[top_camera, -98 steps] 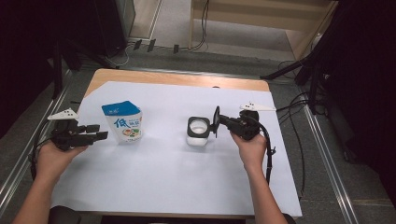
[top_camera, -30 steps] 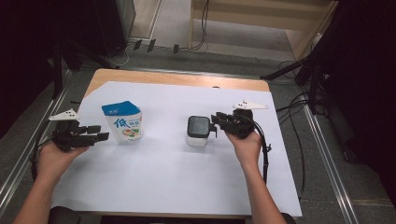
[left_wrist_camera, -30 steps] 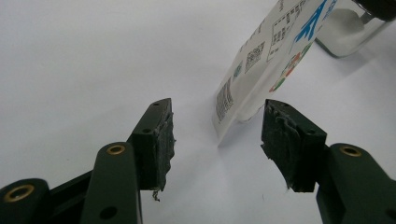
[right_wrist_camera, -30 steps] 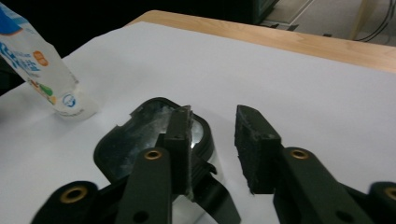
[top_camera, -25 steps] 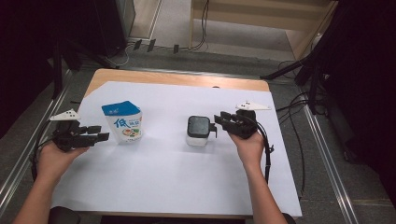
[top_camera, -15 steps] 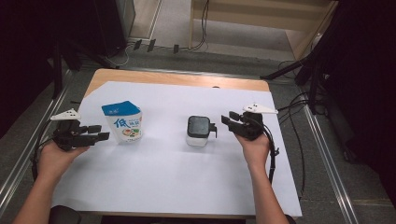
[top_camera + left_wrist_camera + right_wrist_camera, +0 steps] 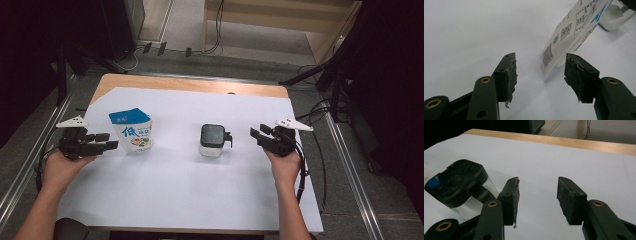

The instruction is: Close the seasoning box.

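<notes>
A white and blue pouch (image 7: 131,131) with printed characters stands at the left of the white sheet (image 7: 200,195). My left gripper (image 7: 107,141) is just left of it, open and not touching it. In the left gripper view the pouch's (image 7: 569,32) barcode side lies ahead, between and beyond the left gripper's (image 7: 540,62) spread jaws. A small clear container (image 7: 212,141) with a black lid sits at the centre. My right gripper (image 7: 256,134) hovers open a short way to its right, empty. The right gripper view has the container (image 7: 459,187) left of the right gripper (image 7: 537,187).
The white sheet covers most of a wooden table (image 7: 190,84), whose far edge is bare. Metal rails (image 7: 350,170) run along both sides. Cables and dark stands (image 7: 320,75) lie on the floor beyond the table.
The right gripper held the black lid beside the uncovered container, set it on top, let go and drew back to the right. The left gripper and pouch stayed put.
</notes>
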`<state>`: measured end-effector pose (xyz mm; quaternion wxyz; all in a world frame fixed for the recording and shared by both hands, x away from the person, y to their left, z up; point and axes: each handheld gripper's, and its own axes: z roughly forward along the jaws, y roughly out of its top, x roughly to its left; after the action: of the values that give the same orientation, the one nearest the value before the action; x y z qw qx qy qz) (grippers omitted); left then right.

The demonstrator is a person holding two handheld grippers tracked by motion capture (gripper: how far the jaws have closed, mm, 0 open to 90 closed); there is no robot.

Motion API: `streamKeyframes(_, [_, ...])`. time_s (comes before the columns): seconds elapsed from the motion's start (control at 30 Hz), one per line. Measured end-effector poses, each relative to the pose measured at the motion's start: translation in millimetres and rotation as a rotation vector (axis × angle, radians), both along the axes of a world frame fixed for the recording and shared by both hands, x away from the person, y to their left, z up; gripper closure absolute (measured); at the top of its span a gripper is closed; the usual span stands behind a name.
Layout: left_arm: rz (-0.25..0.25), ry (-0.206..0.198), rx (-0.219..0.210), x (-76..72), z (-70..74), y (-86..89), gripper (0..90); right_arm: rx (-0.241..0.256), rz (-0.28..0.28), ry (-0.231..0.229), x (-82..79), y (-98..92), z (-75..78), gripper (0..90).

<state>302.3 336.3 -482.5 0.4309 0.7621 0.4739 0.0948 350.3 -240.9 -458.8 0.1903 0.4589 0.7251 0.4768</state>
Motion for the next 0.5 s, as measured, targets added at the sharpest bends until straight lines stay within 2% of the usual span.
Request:
streamKeyframes(0.1, [0.003, 0.0, 0.009, 0.9, -0.5, 0.3, 44.1, -0.004, -0.015, 0.011, -3.5, -5.8, -3.5, 53.0])
streamKeyframes(0.17, [0.006, -0.001, 0.005, 1.8, -1.4, 0.4, 44.0, -0.007, -0.025, 0.0, -6.6, -10.6, -6.4, 52.8])
streamKeyframes(0.27, [-0.001, 0.008, 0.006, 2.7, -1.5, 1.2, 43.9, -0.012, -0.041, 0.006, -11.1, -16.3, -9.7, 51.8])
streamKeyframes(0.37, [0.004, 0.0, 0.002, 3.5, -2.0, 1.4, 43.9, -0.023, -0.051, 0.005, -14.8, -21.9, -12.8, 51.1])
streamKeyframes(0.5, [0.007, 0.001, -0.002, 4.5, -2.6, 2.1, 43.7, -0.019, -0.068, 0.025, -19.1, -29.3, -18.9, 50.4])
